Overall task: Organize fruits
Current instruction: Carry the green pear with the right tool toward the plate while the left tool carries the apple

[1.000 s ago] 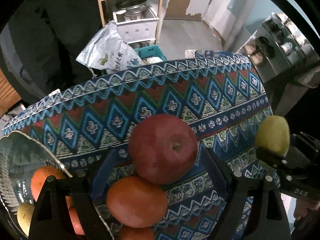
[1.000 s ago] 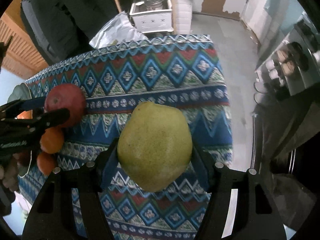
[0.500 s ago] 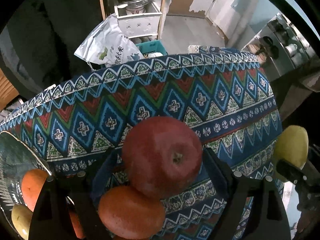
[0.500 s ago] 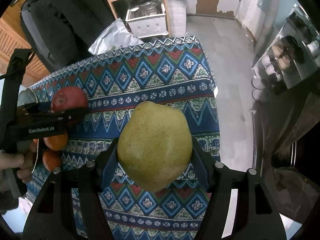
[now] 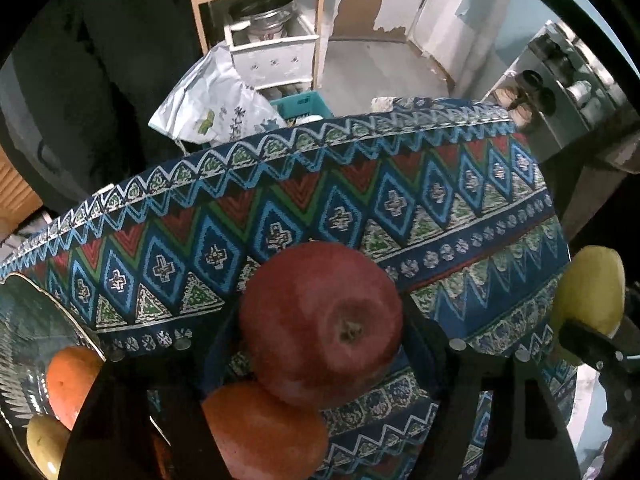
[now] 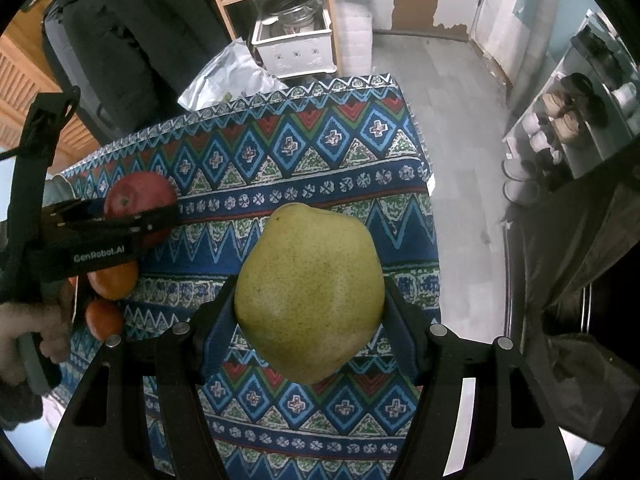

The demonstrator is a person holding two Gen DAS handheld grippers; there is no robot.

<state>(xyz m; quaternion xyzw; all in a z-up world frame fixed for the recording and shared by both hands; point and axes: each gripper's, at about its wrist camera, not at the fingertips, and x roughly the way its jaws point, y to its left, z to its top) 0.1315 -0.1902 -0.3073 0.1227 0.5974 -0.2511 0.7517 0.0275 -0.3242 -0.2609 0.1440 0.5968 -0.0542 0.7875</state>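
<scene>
Two handheld grippers over a table draped in a blue, red and green patterned cloth, each with fruit between its fingers. In the left gripper, a red apple, stem end toward the camera; jaws closing around it, pads at or very near its sides, contact not clear enough to call. Directly below the apple in the left wrist view, an orange on the cloth, a second orange just past it in the right wrist view. In the right gripper, a yellow-green pear, clamped at both sides by the blue pads and held above the cloth near the table's right side. At the table's left edge, a glass bowl with an orange and a yellowish fruit inside. From the right wrist view, the left gripper side-on with apple in place, and a hand on its handle. Beyond the table, a silver bag, a teal crate, a wooden shelf unit with a white box and metal pots, and grey floor.
</scene>
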